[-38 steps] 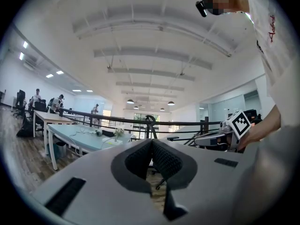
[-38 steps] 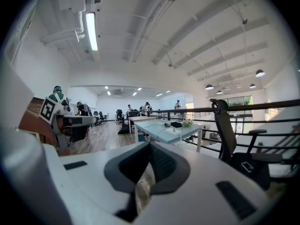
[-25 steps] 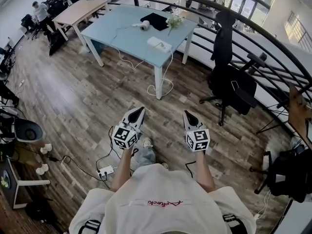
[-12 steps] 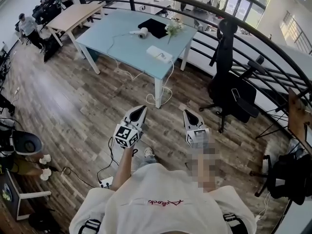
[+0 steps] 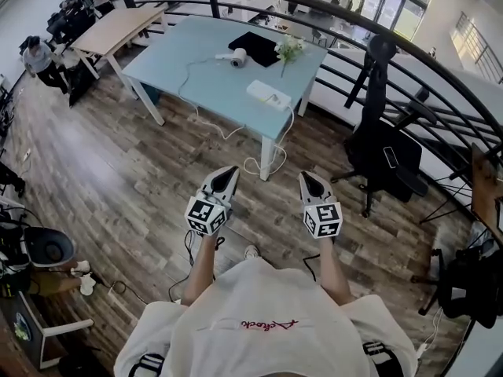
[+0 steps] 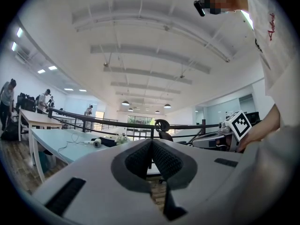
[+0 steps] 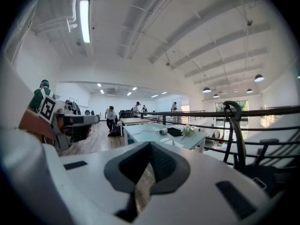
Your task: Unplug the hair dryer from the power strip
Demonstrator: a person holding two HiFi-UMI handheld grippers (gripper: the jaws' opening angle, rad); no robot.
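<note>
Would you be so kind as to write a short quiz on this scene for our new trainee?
1. Multiple choice: where does the hair dryer lie? A, on the floor; B, on the blue table; C, on the seat of the black chair.
2. True or false: the left gripper and the right gripper are both shut and hold nothing.
3. Short answer: which white thing lies on the table, nearer to the person than the hair dryer?

Key: 1, B. 2, true. 3, the power strip.
</note>
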